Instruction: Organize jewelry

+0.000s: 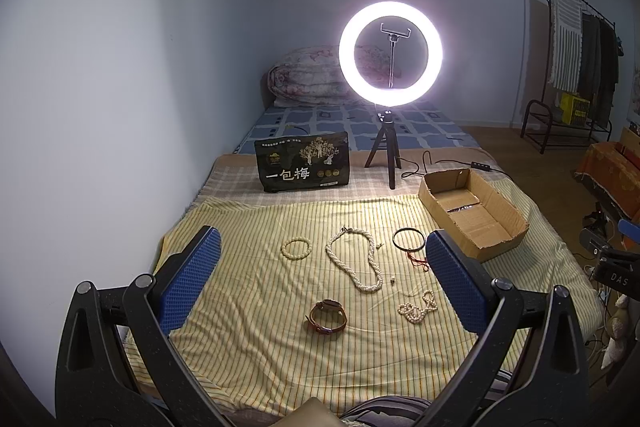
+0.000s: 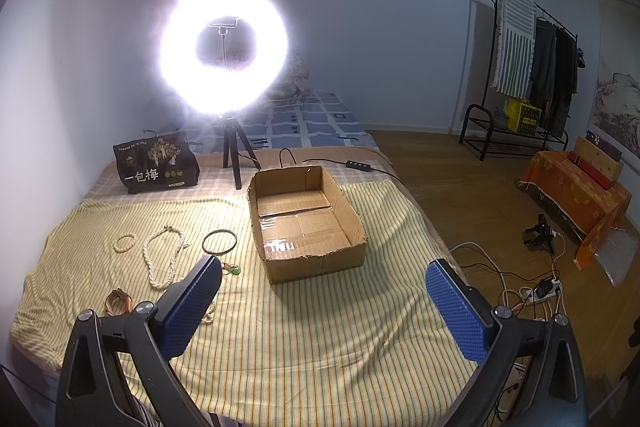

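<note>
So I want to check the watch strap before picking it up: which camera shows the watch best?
The left wrist view: the watch lies whole and unobstructed on the striped cloth, between the open tongs. In the right wrist view the watch sits at the left, small and partly hidden behind the tong finger.

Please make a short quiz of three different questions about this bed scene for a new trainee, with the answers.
1. True or false: the open brown cardboard box already holds jewelry.
2. Which lies nearest the box: (a) small white pearl bracelet, (b) thin black bangle, (c) brown leather-strap watch?
3. Fill in: the left gripper and the right gripper are both ____.

Key: 1 false; 2 b; 3 open.
</note>
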Available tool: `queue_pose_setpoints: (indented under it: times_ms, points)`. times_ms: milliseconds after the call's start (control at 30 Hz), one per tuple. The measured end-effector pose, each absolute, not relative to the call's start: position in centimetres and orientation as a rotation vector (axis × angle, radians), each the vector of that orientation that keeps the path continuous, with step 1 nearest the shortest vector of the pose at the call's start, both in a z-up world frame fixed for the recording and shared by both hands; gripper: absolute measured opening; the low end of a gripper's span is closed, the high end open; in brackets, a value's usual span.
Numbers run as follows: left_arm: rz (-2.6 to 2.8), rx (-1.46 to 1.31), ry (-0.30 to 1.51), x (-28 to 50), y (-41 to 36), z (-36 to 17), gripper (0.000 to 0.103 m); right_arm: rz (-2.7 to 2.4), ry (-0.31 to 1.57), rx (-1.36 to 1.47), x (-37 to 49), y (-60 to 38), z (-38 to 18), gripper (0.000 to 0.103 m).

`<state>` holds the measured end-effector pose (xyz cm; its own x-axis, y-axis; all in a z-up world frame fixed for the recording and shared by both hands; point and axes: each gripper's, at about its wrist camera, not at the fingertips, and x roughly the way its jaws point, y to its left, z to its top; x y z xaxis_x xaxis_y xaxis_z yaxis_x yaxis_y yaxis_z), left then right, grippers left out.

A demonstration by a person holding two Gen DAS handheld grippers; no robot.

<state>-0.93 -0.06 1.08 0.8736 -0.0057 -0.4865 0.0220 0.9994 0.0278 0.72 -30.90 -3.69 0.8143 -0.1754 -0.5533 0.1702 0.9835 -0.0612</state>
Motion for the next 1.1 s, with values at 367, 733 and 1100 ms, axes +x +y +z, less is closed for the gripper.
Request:
queue_pose_setpoints:
  times_ms: [367,733,1100]
  points:
    - [-0.016,0.033,0.507,-0.88,-0.14,1.18,0.103,-0.184,0.592,-0.010,0.76,-30.88,-3.70,0.103]
    - [-0.016,0.032,0.508,-0.91,-0.06,1.13,0.103,-0.183,0.591,-0.012,0.77,-30.85,-3.76,0.103]
    - [-0.015,0.031,0.530,-0.01,0.08,0.68,0.103,-0.181,0.607,-0.013,1.08,-30.65,-4.45,0.103]
